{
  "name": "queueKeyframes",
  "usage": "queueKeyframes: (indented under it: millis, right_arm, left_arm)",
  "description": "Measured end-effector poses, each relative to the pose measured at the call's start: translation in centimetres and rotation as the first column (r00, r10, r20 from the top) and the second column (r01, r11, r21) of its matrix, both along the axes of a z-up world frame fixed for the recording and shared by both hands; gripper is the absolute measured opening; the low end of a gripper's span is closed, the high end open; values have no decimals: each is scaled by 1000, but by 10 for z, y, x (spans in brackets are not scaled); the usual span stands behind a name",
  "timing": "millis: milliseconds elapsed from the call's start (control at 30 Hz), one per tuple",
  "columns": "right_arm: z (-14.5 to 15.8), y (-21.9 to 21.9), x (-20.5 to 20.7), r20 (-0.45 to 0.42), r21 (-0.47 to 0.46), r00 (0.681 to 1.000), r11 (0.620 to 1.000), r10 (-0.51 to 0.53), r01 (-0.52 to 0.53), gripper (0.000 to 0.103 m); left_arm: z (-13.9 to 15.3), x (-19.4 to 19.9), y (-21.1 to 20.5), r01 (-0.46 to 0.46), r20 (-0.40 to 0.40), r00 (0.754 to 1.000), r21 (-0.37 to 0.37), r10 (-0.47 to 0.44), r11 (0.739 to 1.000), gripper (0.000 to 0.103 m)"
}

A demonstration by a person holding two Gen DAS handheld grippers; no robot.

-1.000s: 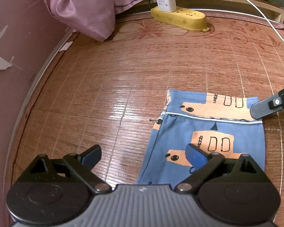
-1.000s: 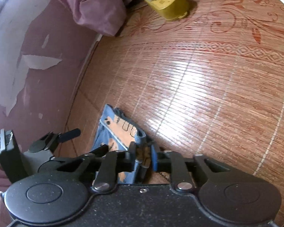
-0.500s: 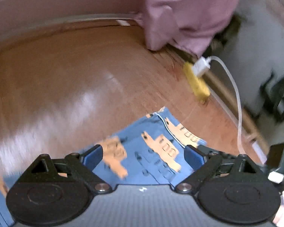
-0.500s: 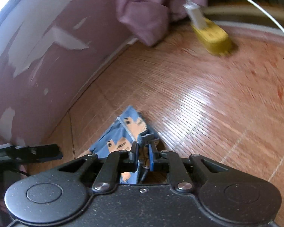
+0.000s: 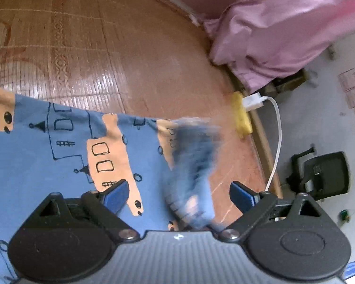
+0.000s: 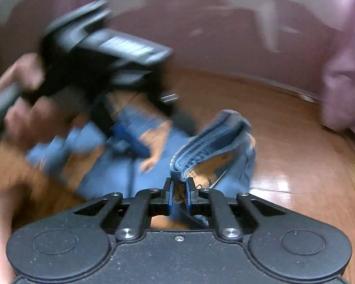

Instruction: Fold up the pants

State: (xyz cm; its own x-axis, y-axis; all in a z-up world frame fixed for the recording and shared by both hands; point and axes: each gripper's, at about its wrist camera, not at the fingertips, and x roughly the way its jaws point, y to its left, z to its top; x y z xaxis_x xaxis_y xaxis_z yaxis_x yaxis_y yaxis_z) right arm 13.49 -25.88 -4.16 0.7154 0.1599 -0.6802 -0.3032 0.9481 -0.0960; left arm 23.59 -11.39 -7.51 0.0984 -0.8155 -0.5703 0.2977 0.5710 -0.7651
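Blue pants (image 5: 47,156) with orange patches, waistband bunched

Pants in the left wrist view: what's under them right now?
The woven bamboo mat shows beyond the pants and runs beneath them. Whatever else lies under the cloth is covered.

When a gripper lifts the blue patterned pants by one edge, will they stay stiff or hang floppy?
Probably floppy: the blue cotton pants with orange patches bunch into soft folds where the right gripper is shut on them. Probably light too, since one pinch raises that edge. The rest would likely drag over the glossy bamboo mat.
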Motion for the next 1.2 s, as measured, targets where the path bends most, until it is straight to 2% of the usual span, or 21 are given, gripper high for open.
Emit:
queueKeyframes:
  millis: [133,300,500,600,700,767,933,1200]
  right_arm:
    - [-8,12,2,-19,-51,998,997,54,-55,11]
    - [-7,0,5,-28,2,999,999,42,-42,11]
    - [-7,-7,8,-44,55,998,998,37,-35,12]
    - [-8,-9,10,-46,63,998,997,39,-36,12]
    - [-8,-10,10,-47,70,998,997,41,-38,12]
    - [-7,-10,9,-48,72,998,997,42,-38,12]
    - [-7,-10,8,-49,72,998,997,38,-35,12]
    - [-4,-5,2,-19,36,999,999,35,-35,12]
  left_arm:
    - [0,0,-4,-10,6,1000,14,9,1000,94]
    - [9,-1,-17,-20,47,999,96,15,995,84]
    - [8,4,-24,-82,18,997,107,80,991,69]
    - [6,7,-25,-112,12,994,149,112,982,40]
    - [5,9,-27,-127,13,992,192,127,973,26]
    - [3,9,-24,-143,-7,989,182,147,973,18]
    - [2,6,-23,-165,-15,985,162,170,973,10]
    - [5,-1,-17,-189,-7,981,157,193,969,8]
